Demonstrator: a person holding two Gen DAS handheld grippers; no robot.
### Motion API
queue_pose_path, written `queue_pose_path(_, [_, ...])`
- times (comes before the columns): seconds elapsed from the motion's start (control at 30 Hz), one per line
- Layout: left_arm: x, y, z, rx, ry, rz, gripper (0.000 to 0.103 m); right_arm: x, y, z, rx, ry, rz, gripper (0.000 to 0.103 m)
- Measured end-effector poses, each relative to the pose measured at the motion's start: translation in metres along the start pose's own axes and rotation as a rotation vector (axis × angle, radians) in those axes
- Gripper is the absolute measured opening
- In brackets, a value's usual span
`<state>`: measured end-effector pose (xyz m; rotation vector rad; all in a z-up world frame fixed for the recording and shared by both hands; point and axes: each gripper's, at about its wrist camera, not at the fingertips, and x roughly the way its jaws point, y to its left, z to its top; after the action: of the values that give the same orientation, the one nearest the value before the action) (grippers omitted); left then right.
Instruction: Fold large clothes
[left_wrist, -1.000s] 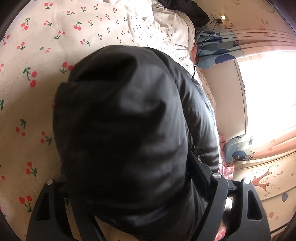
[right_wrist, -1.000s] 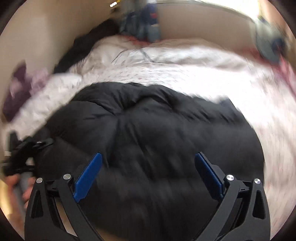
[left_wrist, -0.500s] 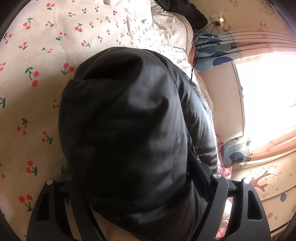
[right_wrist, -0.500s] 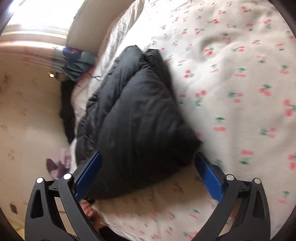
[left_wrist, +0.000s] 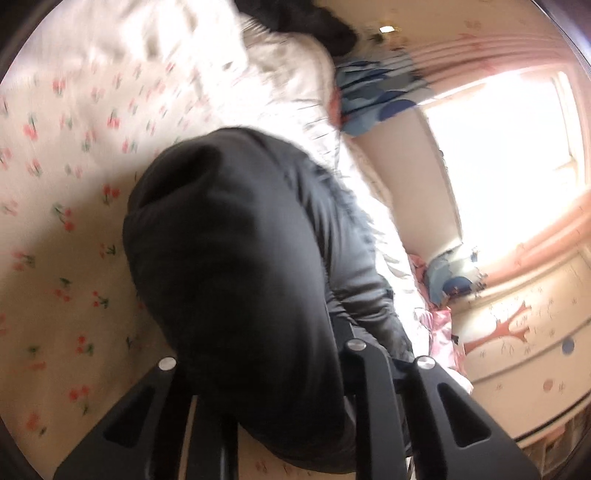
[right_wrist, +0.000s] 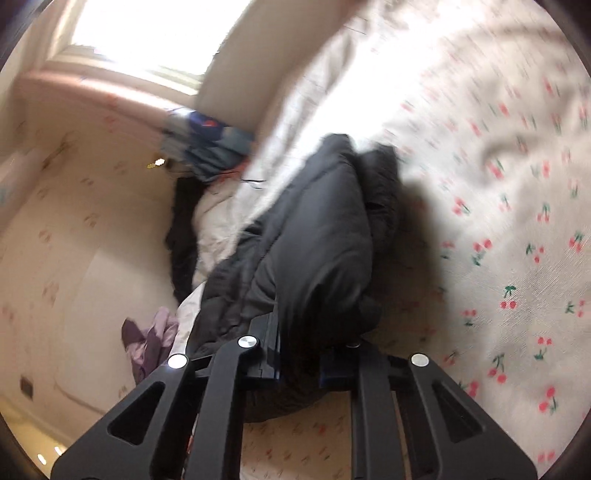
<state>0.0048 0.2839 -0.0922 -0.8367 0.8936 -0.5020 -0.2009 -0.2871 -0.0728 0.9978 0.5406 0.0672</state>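
One cherry-print bedsheet (left_wrist: 66, 206) — bright window (left_wrist: 498, 147) beyond

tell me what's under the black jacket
The cherry-print sheet lies under the black jacket and shows all round it. Whatever is directly beneath the bundle is covered.

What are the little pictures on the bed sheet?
Small red cherries with green stems on the cream bed sheet, clearest in the right wrist view.

Bed with cherry-print sheet (left_wrist: 66, 236) carries everything — black puffer jacket (left_wrist: 236, 266) bunched on it, white quilt (left_wrist: 280, 74) crumpled toward the wall side, another dark garment (right_wrist: 181, 236) beyond the quilt, purple cloth (right_wrist: 147, 339) at the bed's edge.
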Motion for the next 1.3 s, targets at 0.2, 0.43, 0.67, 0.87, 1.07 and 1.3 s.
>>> queue_pose_path(0.2, [-0.044,-0.012,-0.025,0.075,0.067,0.039,0.028,-0.043,-0.02,-0.038,0.002,0.132,-0.181,0.028])
queue_pose_path(0.43, [-0.04,0.056,-0.024,-0.184,0.166,0.062,0.049,-0.069,0.043,-0.04,-0.223,-0.091,-0.391,0.04])
queue_pose_path(0.67, [-0.035,0.052,-0.037,-0.194,0.12,0.1,0.065,0.122,0.18,-0.034,-0.713,0.08,-0.447,0.055])
queue_pose_path(0.87, [-0.038,0.064,-0.027,-0.26,0.116,0.067,0.072,0.265,0.138,-0.059,-0.82,0.318,-0.653,0.06])
queue_pose_path(1.07, [-0.017,0.062,-0.024,-0.241,0.104,0.059,0.073,0.236,0.161,-0.048,-0.799,0.2,-0.593,0.06])
queue_pose_path(1.3, [-0.008,0.056,-0.023,-0.211,0.092,0.036,0.057,0.305,0.143,-0.035,-0.825,0.337,-0.755,0.08])
